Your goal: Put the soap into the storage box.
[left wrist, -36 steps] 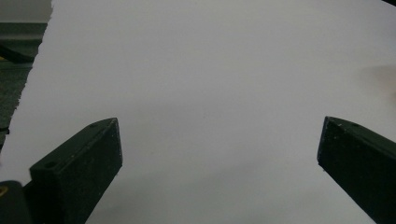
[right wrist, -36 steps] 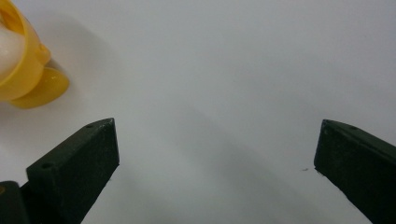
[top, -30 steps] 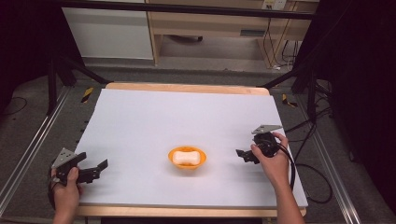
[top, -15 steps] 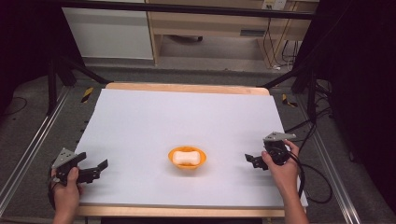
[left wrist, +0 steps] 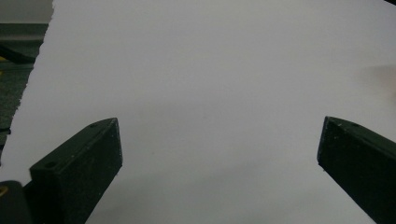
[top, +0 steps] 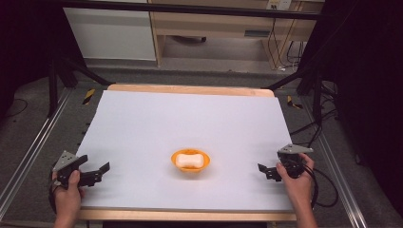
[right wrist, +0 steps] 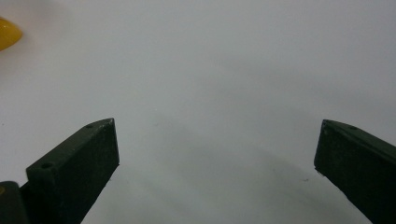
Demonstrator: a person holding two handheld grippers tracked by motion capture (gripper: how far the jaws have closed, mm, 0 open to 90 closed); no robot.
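An orange bowl sits at the lower centre of the high view on the white surface, with a pale bone-shaped piece lying inside it. The left tool rests at the lower left of that frame and the right tool at the lower right; each is well apart from the bowl, its jaws spread wide and holding nothing. In the right gripper view a sliver of the bowl shows at the upper left corner, so that tool does not point straight at it.

The likely trouble lies in the approach. The bowl looks light and shallow, and a jaw that strikes its rim from the side would probably push it across the smooth sheet or tip it, spilling the piece. Gripping the rim off-centre could let it twist out. Both tools reaching in together might also clash over the bowl
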